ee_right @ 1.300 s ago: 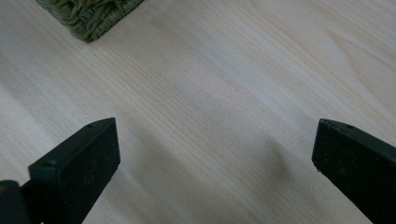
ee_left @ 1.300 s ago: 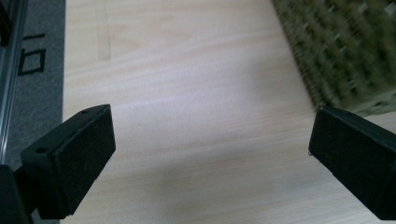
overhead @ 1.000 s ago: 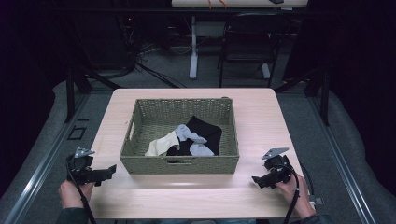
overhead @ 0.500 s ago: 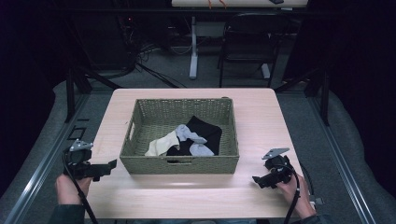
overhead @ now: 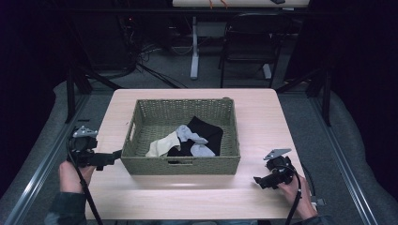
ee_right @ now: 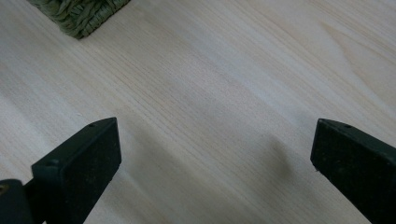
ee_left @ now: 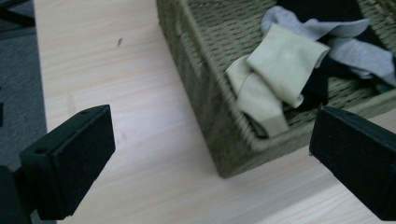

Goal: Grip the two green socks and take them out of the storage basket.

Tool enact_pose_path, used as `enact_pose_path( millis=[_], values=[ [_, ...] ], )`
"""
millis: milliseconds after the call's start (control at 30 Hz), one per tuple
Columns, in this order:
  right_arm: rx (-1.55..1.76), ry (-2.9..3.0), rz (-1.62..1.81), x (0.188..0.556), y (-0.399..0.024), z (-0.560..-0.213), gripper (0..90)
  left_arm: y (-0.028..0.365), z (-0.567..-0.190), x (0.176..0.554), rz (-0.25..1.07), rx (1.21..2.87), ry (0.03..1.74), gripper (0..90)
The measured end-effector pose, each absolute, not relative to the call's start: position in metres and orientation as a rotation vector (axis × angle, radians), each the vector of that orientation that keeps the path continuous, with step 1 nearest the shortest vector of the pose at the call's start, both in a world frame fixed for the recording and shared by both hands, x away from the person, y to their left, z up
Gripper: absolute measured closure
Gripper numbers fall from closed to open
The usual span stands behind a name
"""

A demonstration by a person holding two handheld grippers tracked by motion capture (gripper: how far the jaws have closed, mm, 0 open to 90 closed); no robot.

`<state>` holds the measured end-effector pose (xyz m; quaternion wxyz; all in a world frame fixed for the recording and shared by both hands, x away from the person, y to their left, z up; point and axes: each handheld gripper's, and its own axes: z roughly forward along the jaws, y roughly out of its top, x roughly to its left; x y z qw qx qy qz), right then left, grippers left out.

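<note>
Edging my left gripper against the basket corner, jaws wide and empty, I neared the cream sock inside; my right gripper waited open over bare table

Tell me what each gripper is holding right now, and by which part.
Nothing. The left gripper is open beside the basket; the right gripper is open over bare table.

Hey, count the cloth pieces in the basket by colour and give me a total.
Cream: 1
Grey: 2
Black: 1
Total: 4 showing in the basket; any under the pile are hidden.
</note>
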<state>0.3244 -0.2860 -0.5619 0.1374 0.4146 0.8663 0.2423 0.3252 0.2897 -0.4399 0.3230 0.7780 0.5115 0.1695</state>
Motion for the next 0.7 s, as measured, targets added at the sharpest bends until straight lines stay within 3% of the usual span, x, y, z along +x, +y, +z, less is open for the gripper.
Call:
enact_pose_path(
  millis=[700],
  values=[
    [1.195,2.507,0.702,0.325,-0.287,-0.562,1.0,0.22,-0.414,0.383,0.407,2.219,1.178,0.1]
  ],
)
